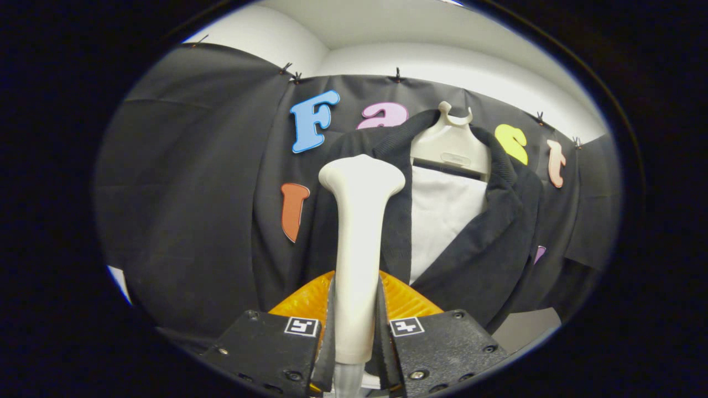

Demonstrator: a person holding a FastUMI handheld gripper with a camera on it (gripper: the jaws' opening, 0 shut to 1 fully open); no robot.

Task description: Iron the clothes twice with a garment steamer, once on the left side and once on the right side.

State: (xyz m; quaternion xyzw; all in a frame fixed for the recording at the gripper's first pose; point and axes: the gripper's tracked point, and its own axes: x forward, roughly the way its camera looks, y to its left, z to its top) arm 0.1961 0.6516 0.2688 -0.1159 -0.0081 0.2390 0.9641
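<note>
My gripper (355, 326) is shut on the handle of a cream garment steamer (358, 232), both fingers pressing its sides. The steamer stands upright between the fingers, and its broad head (362, 176) rises in front of the left front panel of a dark jacket (487, 249). The jacket hangs on a cream hanger (451, 145) against the booth wall, open at the front with a white lining or board (442, 215) showing between its lapels. The steamer head sits over the jacket's left lapel; whether it touches the cloth I cannot tell.
An orange ribbed object (310, 301) lies just behind the fingers, low under the steamer. Black cloth (188, 210) covers the wall to the left and behind the jacket. A pale surface (525, 329) shows below the jacket's right hem.
</note>
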